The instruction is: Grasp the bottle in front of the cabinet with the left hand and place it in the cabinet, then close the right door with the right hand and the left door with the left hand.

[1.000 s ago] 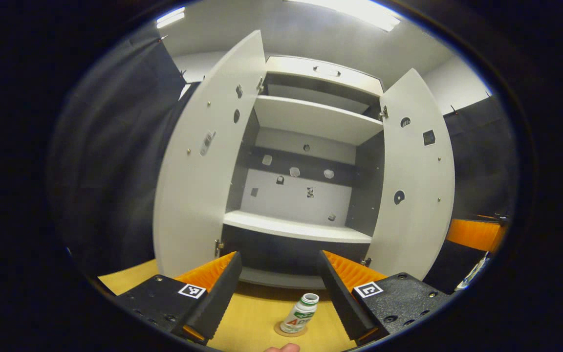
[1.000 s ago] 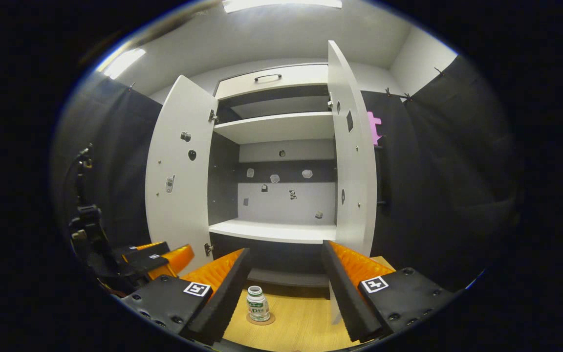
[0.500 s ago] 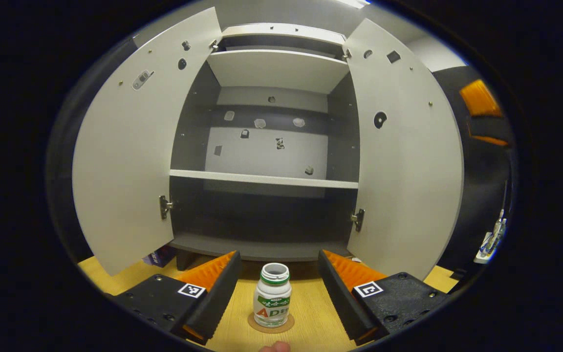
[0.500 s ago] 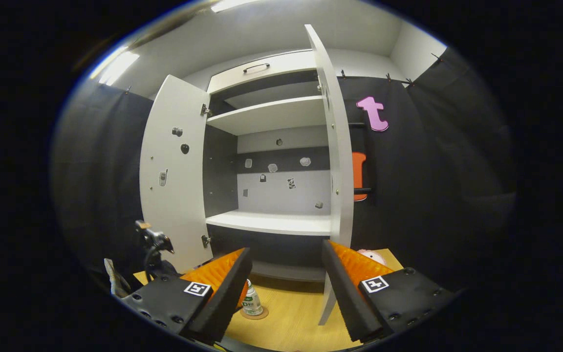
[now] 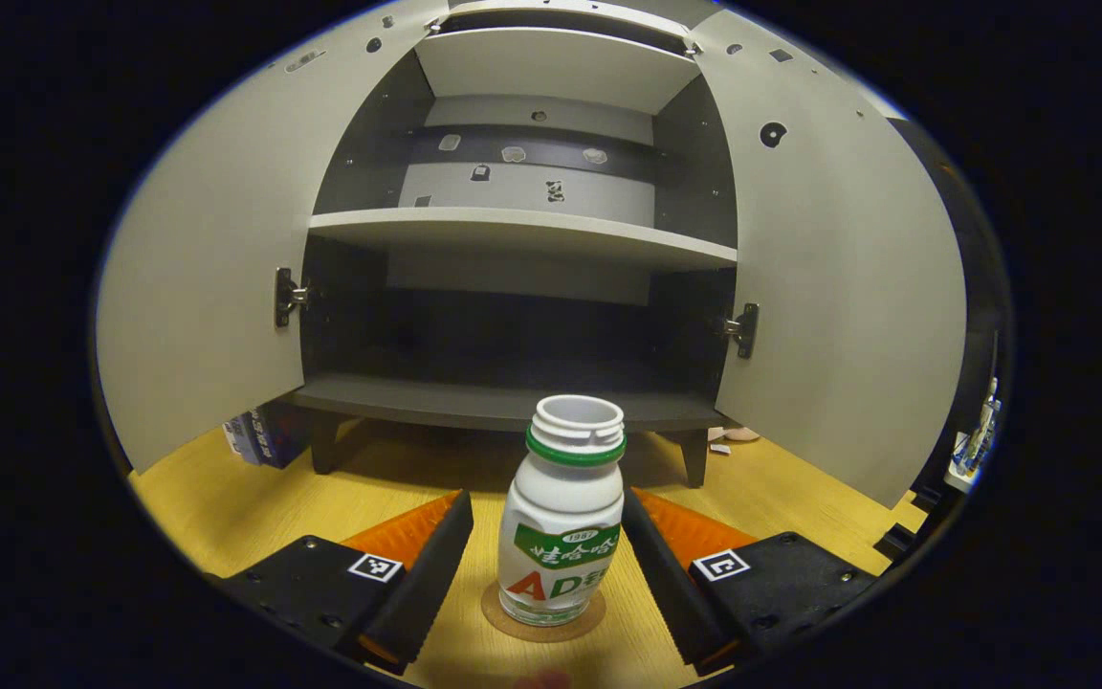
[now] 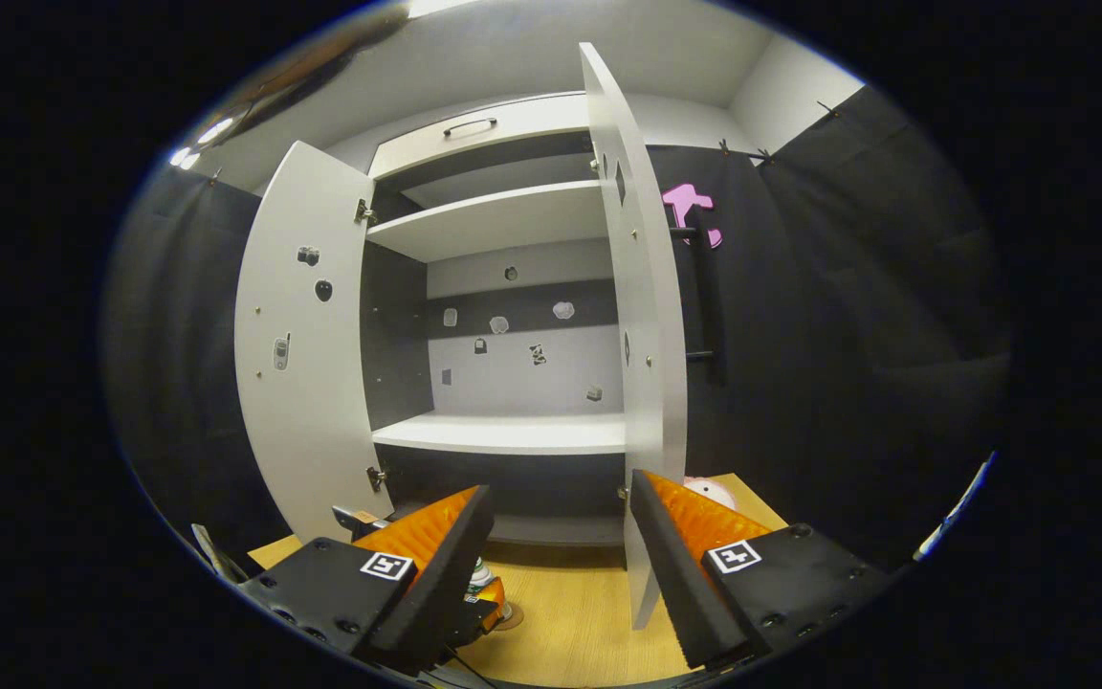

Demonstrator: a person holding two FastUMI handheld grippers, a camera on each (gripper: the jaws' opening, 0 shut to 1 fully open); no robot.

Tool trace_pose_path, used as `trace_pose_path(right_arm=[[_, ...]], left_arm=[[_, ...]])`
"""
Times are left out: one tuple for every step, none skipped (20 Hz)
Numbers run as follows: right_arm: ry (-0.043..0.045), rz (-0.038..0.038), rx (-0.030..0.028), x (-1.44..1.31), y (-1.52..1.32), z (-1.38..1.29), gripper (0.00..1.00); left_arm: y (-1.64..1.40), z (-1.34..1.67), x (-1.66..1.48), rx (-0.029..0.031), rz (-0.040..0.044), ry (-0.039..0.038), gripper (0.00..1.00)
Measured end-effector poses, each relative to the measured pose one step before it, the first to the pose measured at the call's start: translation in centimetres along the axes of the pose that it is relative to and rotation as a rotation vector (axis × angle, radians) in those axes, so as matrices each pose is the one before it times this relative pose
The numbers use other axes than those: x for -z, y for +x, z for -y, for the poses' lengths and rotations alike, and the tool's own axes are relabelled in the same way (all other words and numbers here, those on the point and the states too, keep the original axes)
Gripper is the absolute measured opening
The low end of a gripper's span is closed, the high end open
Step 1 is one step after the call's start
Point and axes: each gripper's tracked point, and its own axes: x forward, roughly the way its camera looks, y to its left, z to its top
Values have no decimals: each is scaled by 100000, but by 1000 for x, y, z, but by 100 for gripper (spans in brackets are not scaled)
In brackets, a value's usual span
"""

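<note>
A round coaster [image 5: 543, 612] on the wooden floor [image 5: 226, 498] (pale yellow)

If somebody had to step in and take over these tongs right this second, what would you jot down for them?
Left tongs: open, one finger on each side of the bottle, not yet gripping.
Right tongs: open, holding nothing, facing the edge of the right door.
Bottle: upright on a round coaster on the wooden floor, in front of the cabinet.
Both doors stand wide open; left door too.
Done: the left tongs are lined up on the bottle.
Left: close on the bottle, set it in the cabinet, shut the right door with the right tongs, then the left door with the left.
</note>
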Motion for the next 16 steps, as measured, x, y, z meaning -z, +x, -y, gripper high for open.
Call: trace_pose_path(right_arm=[[22, -279, 925, 119, -87, -124, 96], [-139, -112, 990, 7, -14, -93, 96], [-183, 194, 883, 30, -28, -53, 96], [-205, 15, 205, 39, 64, -187, 96], [-189, -155, 31, 88, -1, -156, 95], [-90, -196, -223, 112, 111, -176, 95], [61, -151, -607, 5, 42, -191, 95], [31, -40, -685, 37, 94, -148, 96], [38, 58, -749, -27, 103, -191, 96], [-15, 251, -623, -62, 95, -83, 96], [-110, 269, -580, -31, 74, -114, 96], [-103, 320, -466, 3, 123, -31, 96], [16, 249, -457, 0, 135, -78, 96], [170, 236, -518, 100, 129, -78, 96], [325, 41, -601, 13, 135, -105, 96], [405, -228, -687, 126, 75, -126, 95]], left_arm=[[183, -101, 437, 1146, -417, -368, 95], [46, 81, 375, 1416, -579, -150, 95], [20, -135, 164, 921, -140, -28, 95], [21, 59, 126, 1015, 135, -6, 95], [2, 232, 152, 2000, -89, -119, 95], [-59, 393, 255, 2895, -1273, 192, 93], [-77, 165, 272, 1256, -1824, 1180, 88], [-282, -258, -293, 1, -76, 1208, 74], [-394, -169, -272, 628, 26, -18, 72], [-479, -12, -640, 703, -157, -401, 71], [-604, -154, -871, 474, 730, -130, 71], [-633, -113, -1096, 760, 1057, -95, 71], [-746, -130, -1080, 515, 1381, -1041, 70], [-648, -161, -995, 17, 1042, -1958, 70], [-537, 98, -941, 893, 715, -1885, 70], [-619, 45, -1131, 495, 974, -648, 70]])
